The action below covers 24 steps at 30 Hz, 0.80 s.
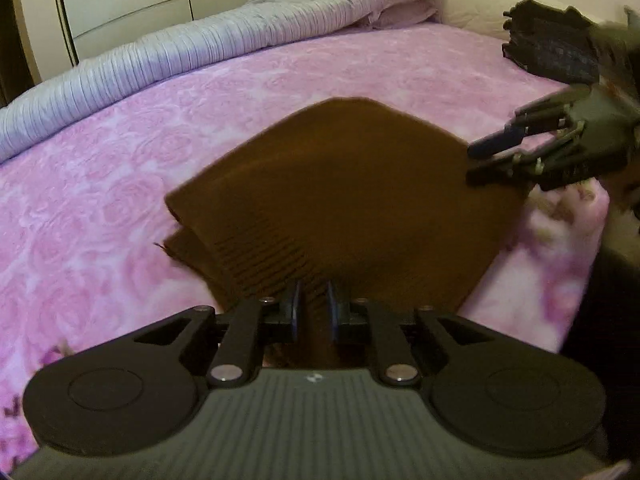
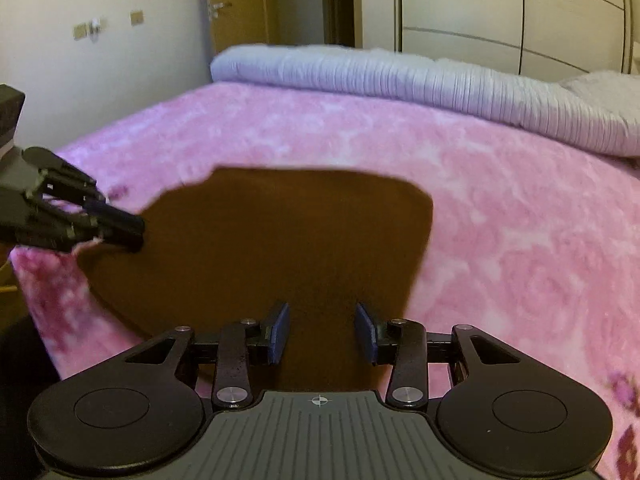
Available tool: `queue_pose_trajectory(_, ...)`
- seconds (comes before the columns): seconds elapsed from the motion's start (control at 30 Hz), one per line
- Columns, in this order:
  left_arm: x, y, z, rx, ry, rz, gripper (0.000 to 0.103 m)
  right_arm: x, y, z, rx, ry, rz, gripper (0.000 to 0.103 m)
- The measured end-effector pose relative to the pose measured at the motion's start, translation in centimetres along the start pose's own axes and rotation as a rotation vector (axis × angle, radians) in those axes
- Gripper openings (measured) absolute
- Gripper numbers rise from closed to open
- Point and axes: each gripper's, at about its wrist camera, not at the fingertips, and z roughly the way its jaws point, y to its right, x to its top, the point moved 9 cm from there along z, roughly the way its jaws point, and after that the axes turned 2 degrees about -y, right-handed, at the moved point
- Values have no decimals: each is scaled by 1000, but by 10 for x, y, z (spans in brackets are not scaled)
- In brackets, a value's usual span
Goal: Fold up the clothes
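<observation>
- Left wrist view: left tongs (image 1: 313, 304) pinched narrow on the ribbed hem of the brown sweater (image 1: 352, 184), probably to pin that edge.
- Right wrist view shows what the left can't: right tongs (image 2: 322, 330) spread wide, gripping nothing, over the sweater's near edge.
- Sweater lies folded on the pink bed (image 1: 100, 184).
- Beyond, only the left view catches dark clothes (image 1: 552, 52); lilac duvet (image 2: 400, 76) farthest.
</observation>
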Motion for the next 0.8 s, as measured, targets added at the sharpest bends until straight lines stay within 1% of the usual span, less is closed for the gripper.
queue_pose_trajectory(0.07,3,-5,-1,-8,-7,-35,12,4,-1,-3,-19,-2,-1,40)
queue_pose_trajectory(0.17,3,-2,-5,28,-17,19,12,12,-16,-27,-47,48,-99,40)
queue_pose_trajectory(0.23,0,0,-3,39,-9,27,12,6,-32,-41,-30,67,-171,41)
queue_pose_trajectory(0.3,-3,0,-4,40,6,23,12,-8,-41,-35,-31,30,-216,41)
queue_pose_trajectory(0.37,-3,-1,-5,30,9,0,12,-22,-38,-21,-34,-17,-209,41)
queue_pose_trajectory(0.43,-2,-1,-10,30,6,15,13,-24,-34,-19,-36,-11,-192,41)
queue_pose_trajectory(0.47,-1,0,-16,43,12,39,14,-22,-34,-20,-39,-15,-186,42)
queue_pose_trajectory(0.53,-2,1,-35,101,40,105,38,-17,-40,-33,-58,-6,-222,43)
queue_pose_trajectory(0.6,-7,9,-54,128,72,184,39,-18,-49,-46,-100,18,-341,48)
queue_pose_trajectory(0.67,-16,22,-66,152,83,266,41,-25,-59,-54,-148,32,-480,51)
queue_pose_trajectory(0.77,-31,48,-74,182,89,385,43,-43,-75,-50,-184,6,-674,52)
queue_pose_trajectory(0.8,-35,56,-73,190,89,418,45,-51,-81,-45,-212,-11,-772,52)
